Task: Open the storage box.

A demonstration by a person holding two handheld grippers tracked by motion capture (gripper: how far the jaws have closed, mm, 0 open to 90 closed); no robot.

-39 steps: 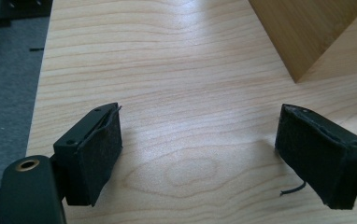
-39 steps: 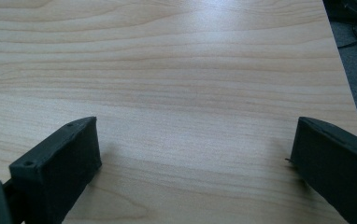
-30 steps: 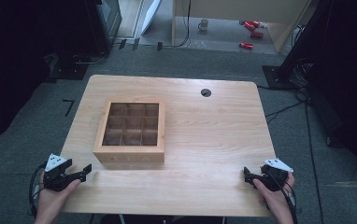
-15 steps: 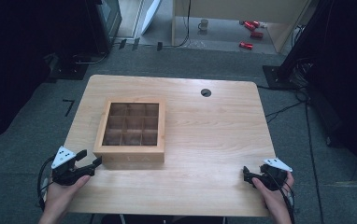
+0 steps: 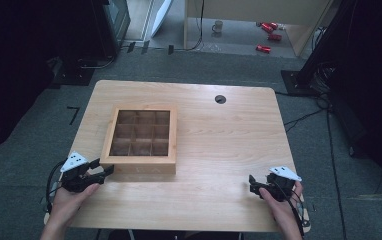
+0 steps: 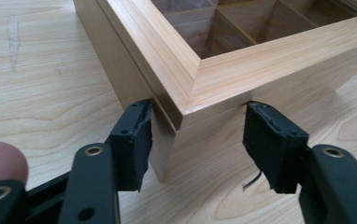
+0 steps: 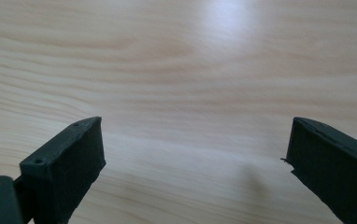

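A light wooden box [image 5: 140, 140] with a grid of open compartments sits left of centre on the wooden table [image 5: 219, 150]. My left gripper [image 5: 107, 171] is open at the box's near left corner [image 6: 176, 135]. Its two jaws straddle that corner, one along each side wall, close to the wood; whether they touch it I cannot tell. My right gripper [image 5: 252, 183] rests low over the table near the front right edge. It stands open, with bare tabletop [image 7: 190, 93] between its jaws.
A round cable hole [image 5: 220, 99] lies near the table's far edge. On the floor beyond the table there are red cans [image 5: 267, 31], a mug [image 5: 218, 25] and dark equipment stands [image 5: 84, 35].
My left gripper has moved right and forward from the table's front left edge up to the box's near left corner. The right gripper has barely moved.
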